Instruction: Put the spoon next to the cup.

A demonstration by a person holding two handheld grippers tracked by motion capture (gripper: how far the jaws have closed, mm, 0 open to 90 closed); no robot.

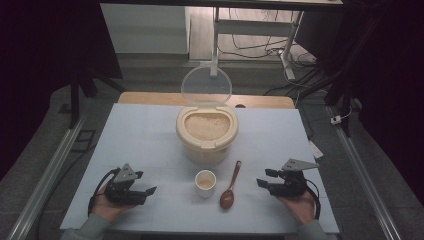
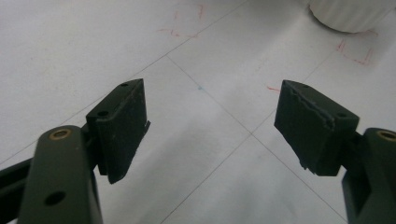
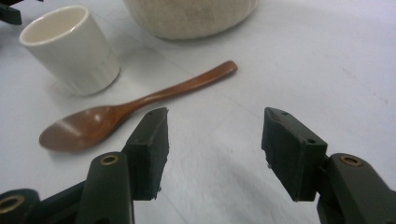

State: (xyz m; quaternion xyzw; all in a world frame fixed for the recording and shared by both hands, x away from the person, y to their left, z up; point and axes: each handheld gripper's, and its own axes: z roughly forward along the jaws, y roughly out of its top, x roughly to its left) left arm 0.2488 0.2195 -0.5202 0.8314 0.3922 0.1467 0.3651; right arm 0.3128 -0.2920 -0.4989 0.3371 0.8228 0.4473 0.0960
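Brown wooden spoon [image 1: 229, 187] lies flat on pale tabletop [image 1: 140, 140] just right of small white ceramic cup [image 1: 205, 183], w/ right gripper [image 1: 263, 178] near it, jaws apart & empty; left gripper [image 1: 143, 182] likewise released, nothing between.

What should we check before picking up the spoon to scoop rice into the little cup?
1. Right gripper open, nothing between its jaws: ok.
2. Left gripper open, nothing in it: ok.
3. Wooden spoon lies flat and free on the table, handle toward the rice container: ok.
4. Rice container lid up, rice showing: ok.
5. White cup upright beside the spoon: ok.
6. Cup empty inside: cannot tell.
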